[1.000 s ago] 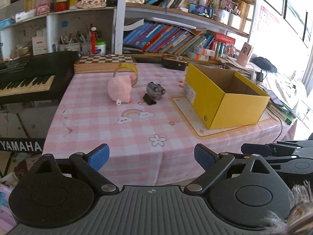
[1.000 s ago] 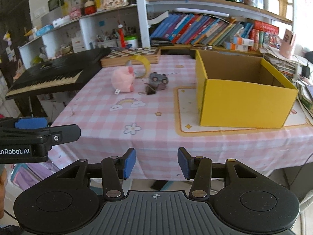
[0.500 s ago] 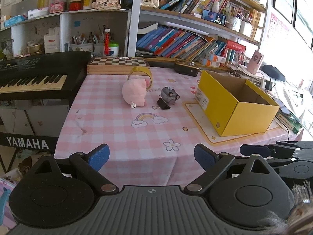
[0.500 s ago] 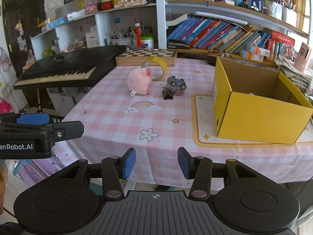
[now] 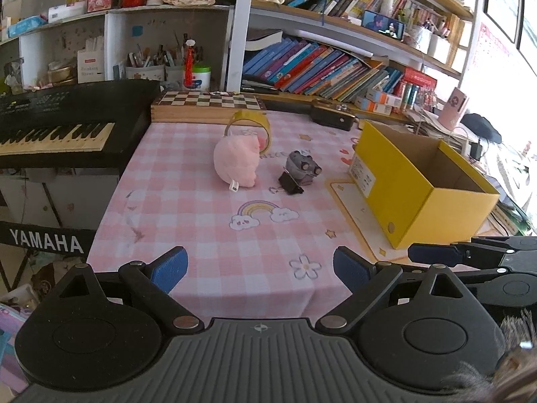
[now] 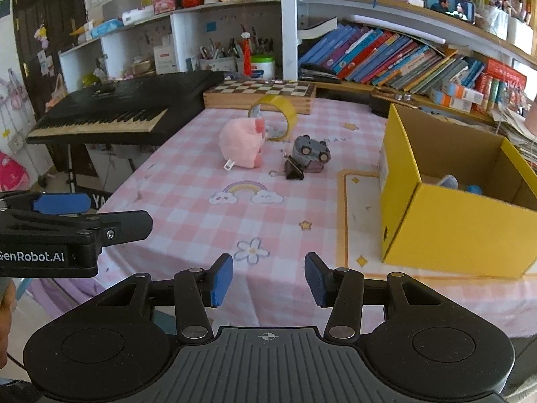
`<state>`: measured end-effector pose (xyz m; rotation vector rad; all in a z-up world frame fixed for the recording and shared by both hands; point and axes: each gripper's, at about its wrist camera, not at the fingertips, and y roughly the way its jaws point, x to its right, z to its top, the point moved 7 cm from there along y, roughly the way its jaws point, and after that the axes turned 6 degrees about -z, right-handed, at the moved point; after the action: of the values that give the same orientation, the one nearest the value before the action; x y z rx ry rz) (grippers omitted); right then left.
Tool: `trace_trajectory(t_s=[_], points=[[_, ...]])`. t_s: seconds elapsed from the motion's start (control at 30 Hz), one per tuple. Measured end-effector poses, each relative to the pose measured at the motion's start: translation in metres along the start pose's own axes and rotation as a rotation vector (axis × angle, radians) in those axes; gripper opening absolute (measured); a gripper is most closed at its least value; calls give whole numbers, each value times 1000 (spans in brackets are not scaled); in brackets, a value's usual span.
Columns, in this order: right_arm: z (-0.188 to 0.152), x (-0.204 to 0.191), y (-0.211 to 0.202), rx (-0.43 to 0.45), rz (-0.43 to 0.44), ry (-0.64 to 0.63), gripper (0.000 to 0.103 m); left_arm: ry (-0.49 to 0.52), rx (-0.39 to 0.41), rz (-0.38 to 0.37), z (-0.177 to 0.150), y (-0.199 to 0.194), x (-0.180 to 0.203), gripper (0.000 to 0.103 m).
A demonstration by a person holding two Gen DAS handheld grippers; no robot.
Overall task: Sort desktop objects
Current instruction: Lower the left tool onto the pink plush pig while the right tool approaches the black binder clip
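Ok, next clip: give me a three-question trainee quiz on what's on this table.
1. True or false: the roll of tape lies flat on the tablecloth.
2. What lies nearest the toy car: A) binder clip B) chessboard C) keyboard?
3. Does either hand-held gripper, left or right, hold anything?

Key: 1. False, it stands on edge behind the pink plush. 2. A. 3. No, both are empty, short of the objects.

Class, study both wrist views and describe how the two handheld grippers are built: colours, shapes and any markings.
Both the left gripper and the right gripper are black, with angular link arms, silver pivot pins, round housings, a ribbed grey base and blue pads. White lettering ending "enRobot.AI" marks the left gripper's side.
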<state>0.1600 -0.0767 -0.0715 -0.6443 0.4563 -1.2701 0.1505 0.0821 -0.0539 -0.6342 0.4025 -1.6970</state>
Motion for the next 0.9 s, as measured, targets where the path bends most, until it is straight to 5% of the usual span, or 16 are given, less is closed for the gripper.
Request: trace_trajectory(t_s=[0.3,0.4,0.9], points=[[34,12,42,2,36,7,48,-11,-3,27,30,40,-7,94],[44,15,57,6,30,8,58,-25,-4,48,40,55,-10,94],[68,22,113,-34,23,-8,69,-76,-34,112,69,106,-31,94]])
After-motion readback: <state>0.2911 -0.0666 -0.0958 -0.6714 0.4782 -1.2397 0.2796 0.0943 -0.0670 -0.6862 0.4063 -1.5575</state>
